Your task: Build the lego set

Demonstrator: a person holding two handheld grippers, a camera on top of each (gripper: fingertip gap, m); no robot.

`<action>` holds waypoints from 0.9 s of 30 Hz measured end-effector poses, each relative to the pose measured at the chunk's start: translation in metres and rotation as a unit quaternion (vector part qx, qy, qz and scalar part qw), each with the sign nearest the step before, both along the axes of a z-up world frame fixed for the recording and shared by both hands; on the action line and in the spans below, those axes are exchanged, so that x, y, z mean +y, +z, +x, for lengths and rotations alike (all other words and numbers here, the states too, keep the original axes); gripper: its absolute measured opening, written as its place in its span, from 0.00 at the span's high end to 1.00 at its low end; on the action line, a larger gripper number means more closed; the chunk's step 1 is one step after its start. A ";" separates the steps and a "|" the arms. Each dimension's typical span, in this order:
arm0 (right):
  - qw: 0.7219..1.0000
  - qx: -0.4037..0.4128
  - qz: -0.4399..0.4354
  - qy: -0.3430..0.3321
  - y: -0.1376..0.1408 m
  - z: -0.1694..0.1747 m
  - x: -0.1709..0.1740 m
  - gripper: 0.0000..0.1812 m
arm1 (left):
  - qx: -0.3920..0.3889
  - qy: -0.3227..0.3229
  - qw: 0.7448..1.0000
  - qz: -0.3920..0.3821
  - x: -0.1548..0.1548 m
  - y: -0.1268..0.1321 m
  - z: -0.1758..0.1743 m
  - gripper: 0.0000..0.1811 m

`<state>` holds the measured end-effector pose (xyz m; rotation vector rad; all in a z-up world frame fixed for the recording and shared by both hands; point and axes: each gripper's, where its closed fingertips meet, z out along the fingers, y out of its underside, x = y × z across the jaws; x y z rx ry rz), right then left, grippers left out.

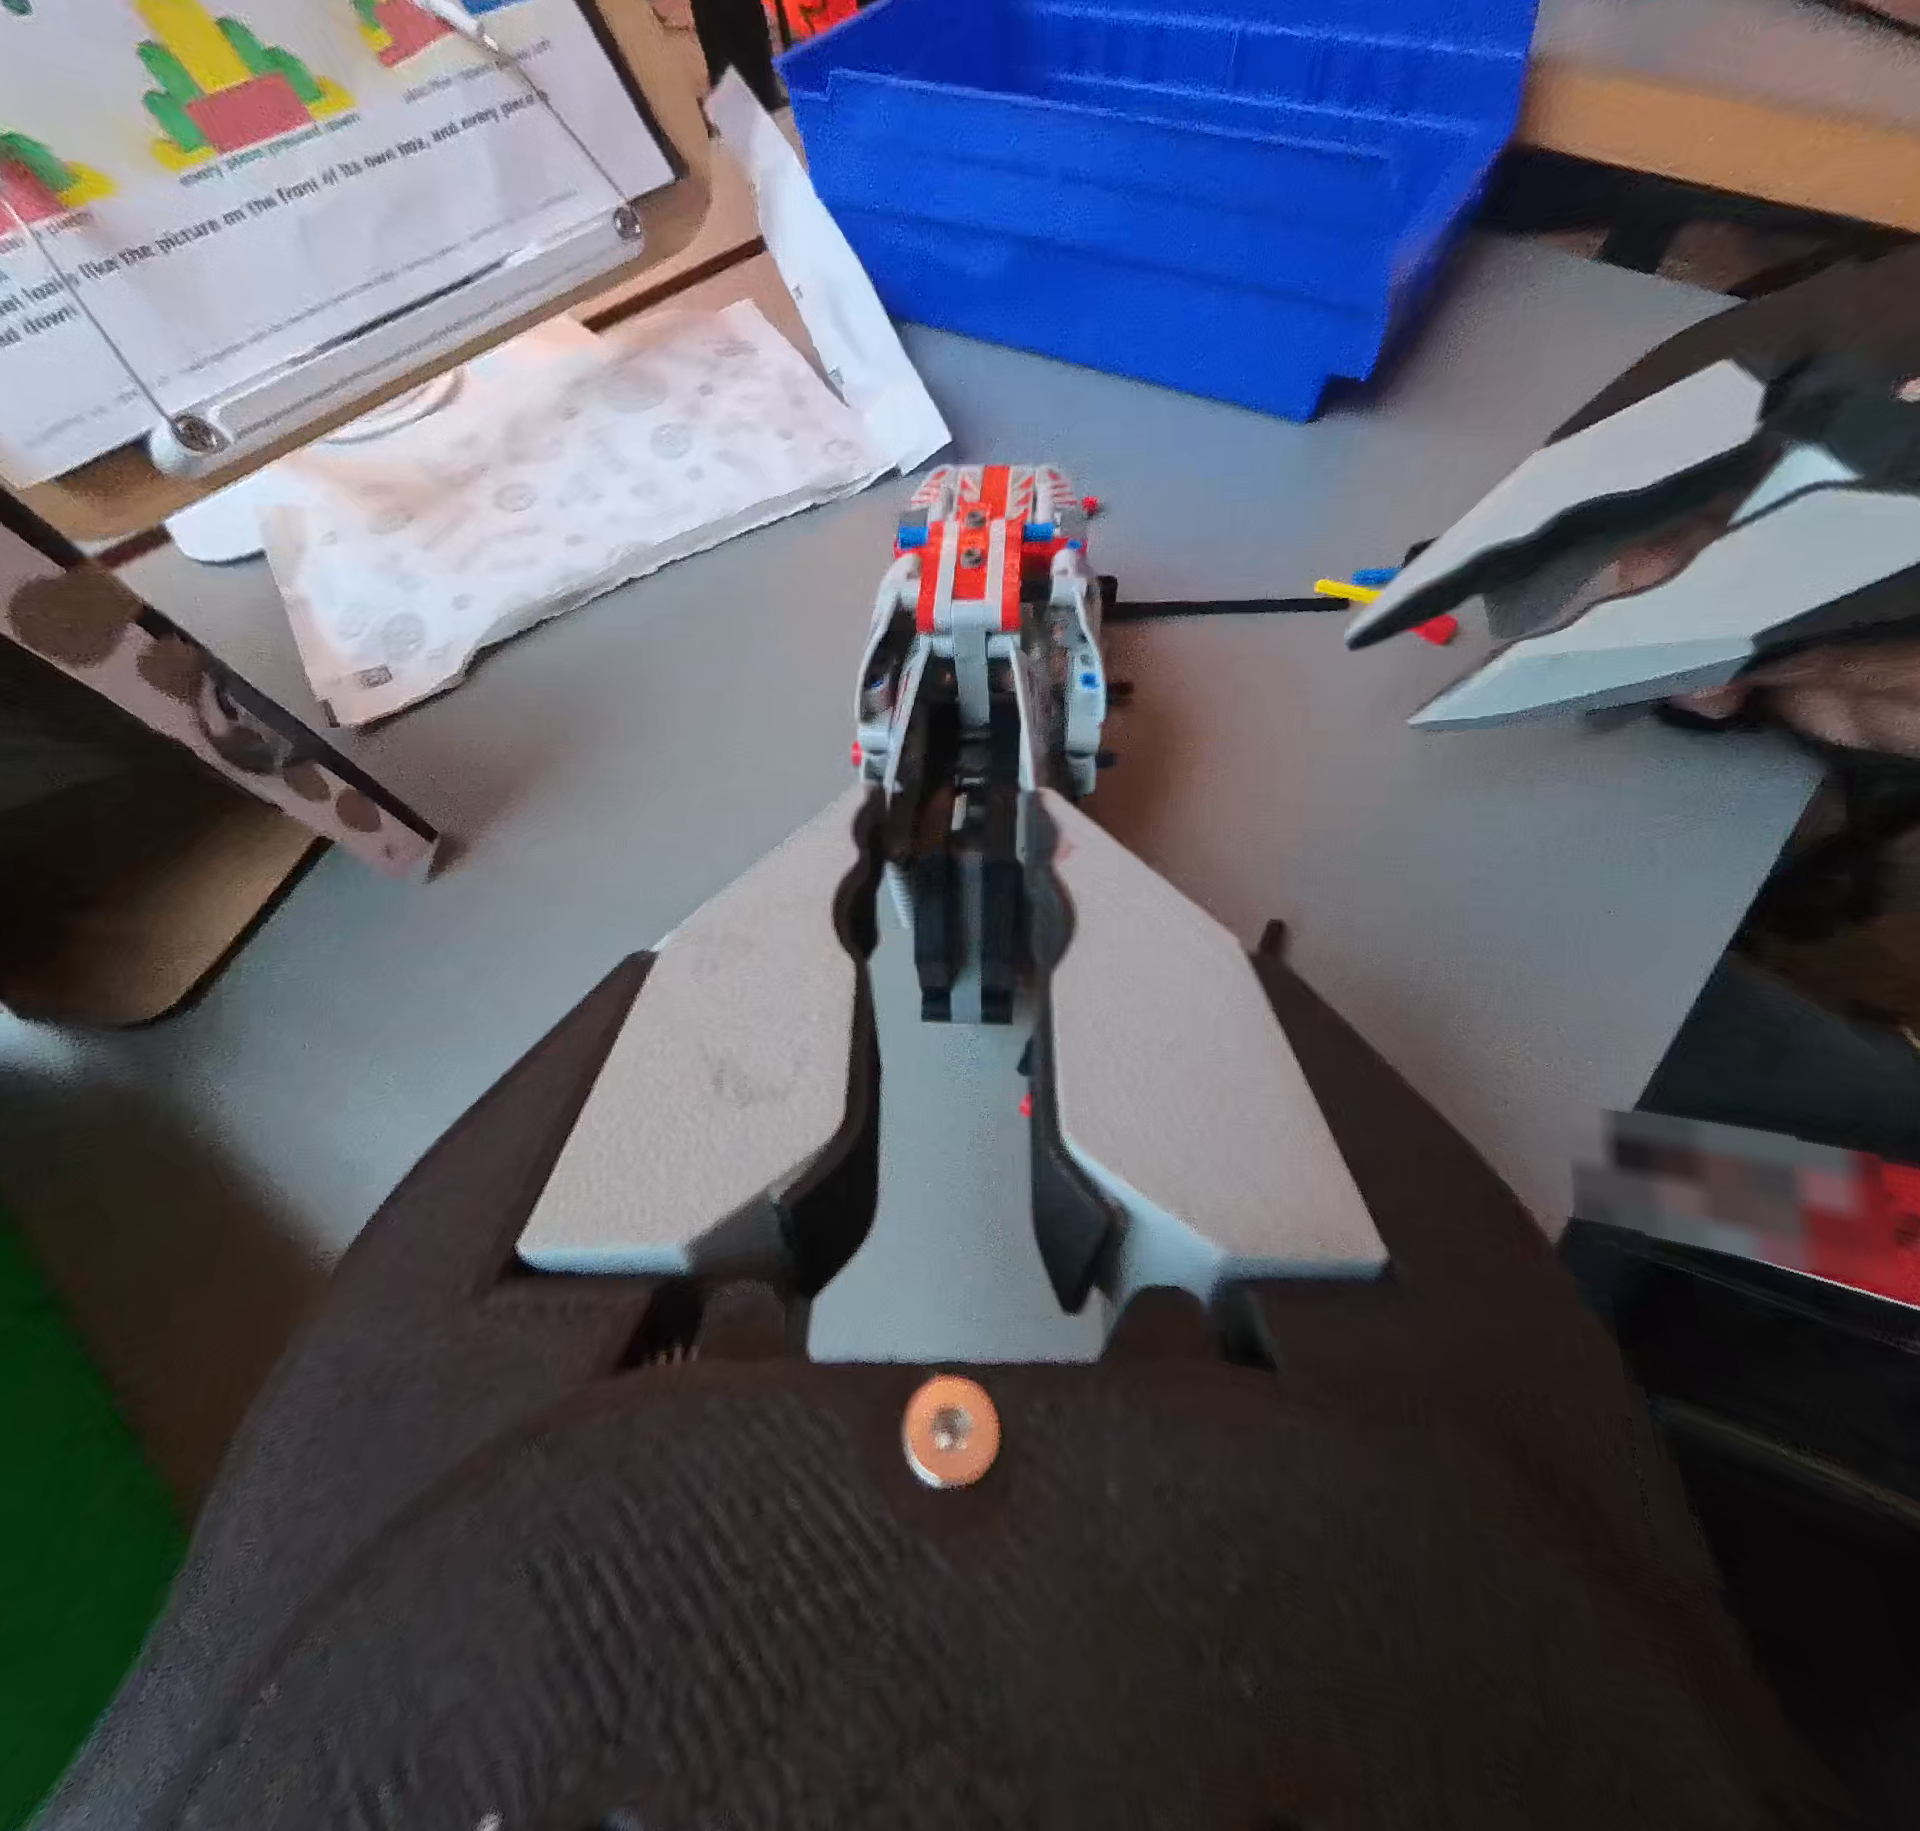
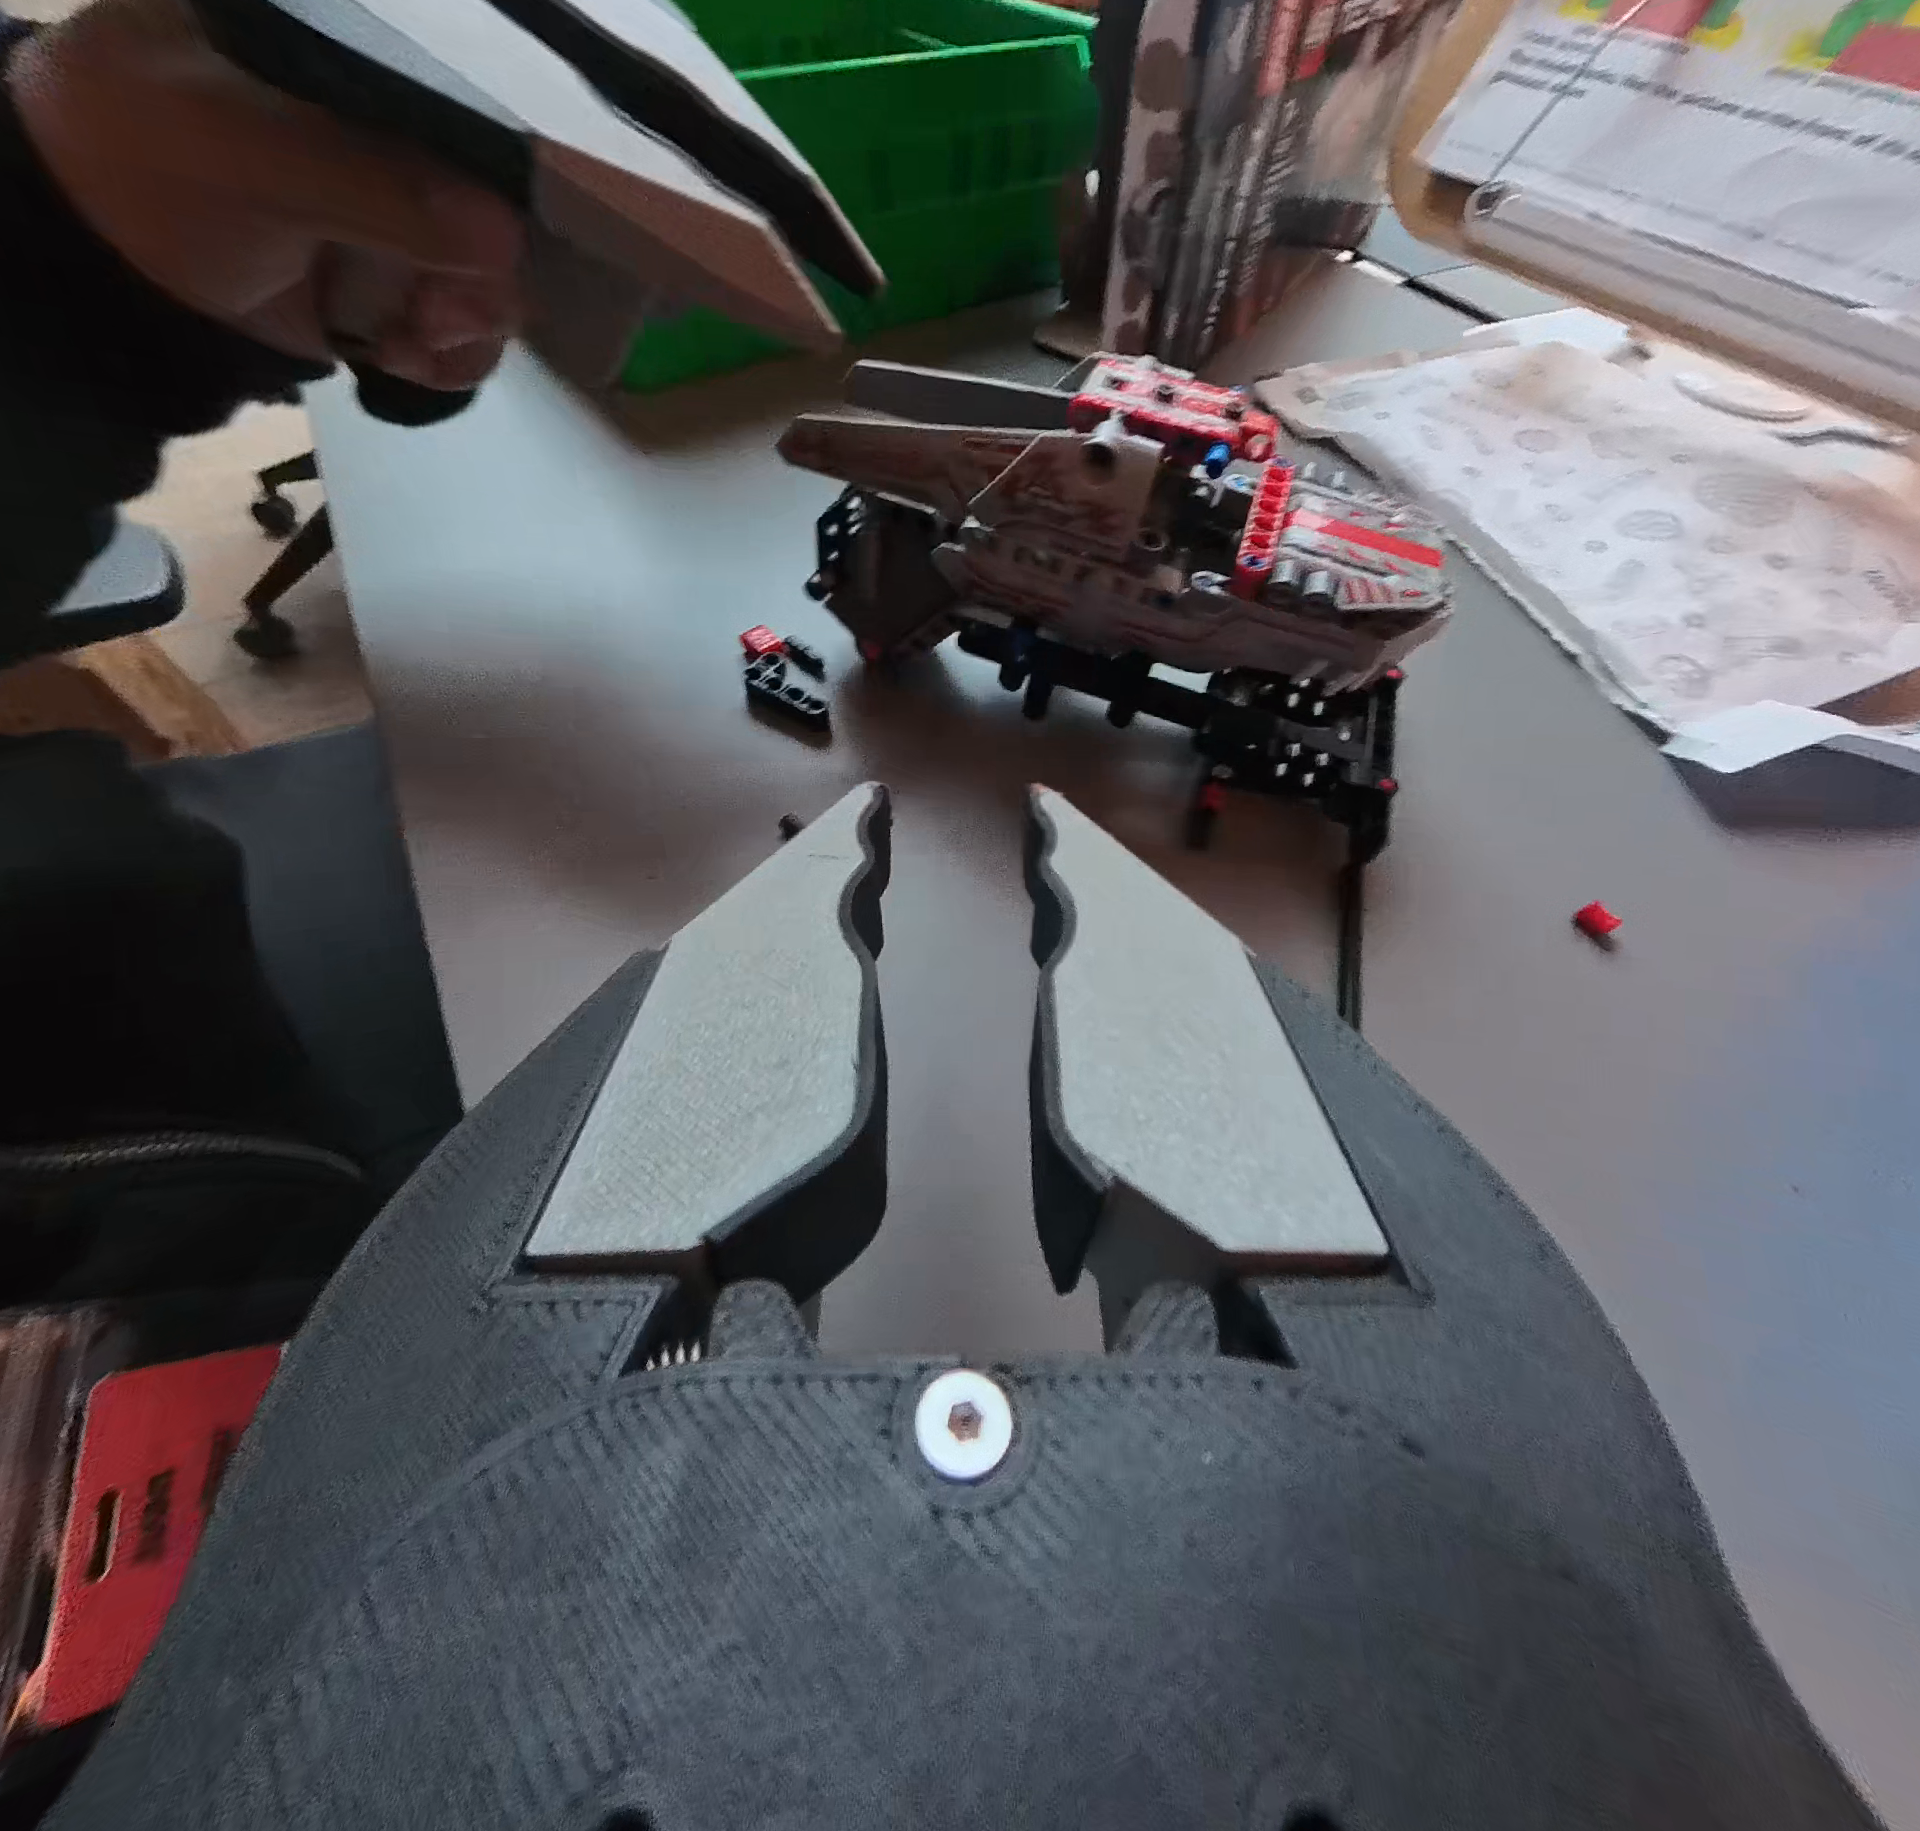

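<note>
A grey, red and black lego model (image 1: 977,628) stands on the grey table (image 1: 623,898); in the right wrist view it (image 2: 1122,534) rests on a black frame. My left gripper (image 1: 951,810) hovers over the model's rear end with its jaws partly open, and the model shows through the gap. In the right wrist view the left gripper (image 2: 852,311) is above and left of the model, not touching it. My right gripper (image 2: 956,794) is open and empty, just in front of the model; it also shows in the left wrist view (image 1: 1382,675) at the right.
A blue bin (image 1: 1143,171), an instruction sheet on a stand (image 1: 312,171), a torn paper bag (image 1: 561,493) and the set's box (image 2: 1247,119) ring the model. A green bin (image 2: 914,119) stands behind. Loose pieces (image 2: 784,675), a red piece (image 2: 1597,919) and a black axle (image 1: 1226,605) lie nearby. Left tips to right tips: about 12 cm.
</note>
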<state>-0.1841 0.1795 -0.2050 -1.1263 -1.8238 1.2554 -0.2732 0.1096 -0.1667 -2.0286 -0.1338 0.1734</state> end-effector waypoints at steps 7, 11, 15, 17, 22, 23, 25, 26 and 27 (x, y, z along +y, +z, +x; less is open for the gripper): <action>0.999 0.031 -0.001 -0.030 0.010 -0.027 -0.001 0.82 | 0.051 -0.045 0.996 -0.064 0.012 -0.017 0.014 0.87; 0.999 0.026 0.001 -0.031 0.011 -0.056 -0.008 0.78 | 0.059 -0.042 0.991 -0.112 0.018 -0.038 0.010 0.92; 0.999 0.029 -0.002 -0.029 0.014 -0.078 -0.012 0.76 | 0.054 -0.064 0.991 -0.100 0.021 -0.037 0.015 0.98; 0.999 0.024 -0.009 -0.019 0.014 -0.080 -0.014 0.78 | 0.054 -0.072 0.991 -0.099 0.021 -0.037 0.016 0.98; 0.997 -0.012 -0.069 0.031 0.017 -0.077 -0.012 0.81 | 0.048 -0.081 0.990 -0.102 0.021 -0.036 0.015 0.98; 0.994 -0.023 -0.100 0.045 0.019 -0.076 -0.010 0.84 | 0.050 -0.073 0.991 -0.104 0.019 -0.036 0.010 0.98; 0.984 -0.024 -0.162 0.077 0.028 -0.073 -0.005 0.97 | 0.054 -0.060 0.991 -0.105 0.016 -0.036 0.001 0.97; 0.979 -0.030 -0.179 0.094 0.030 -0.071 -0.004 1.00 | 0.043 -0.067 0.992 -0.101 0.015 -0.036 0.002 0.97; 0.977 -0.035 -0.184 0.105 0.029 -0.071 -0.003 1.00 | 0.034 -0.075 0.992 -0.097 0.016 -0.036 0.004 0.97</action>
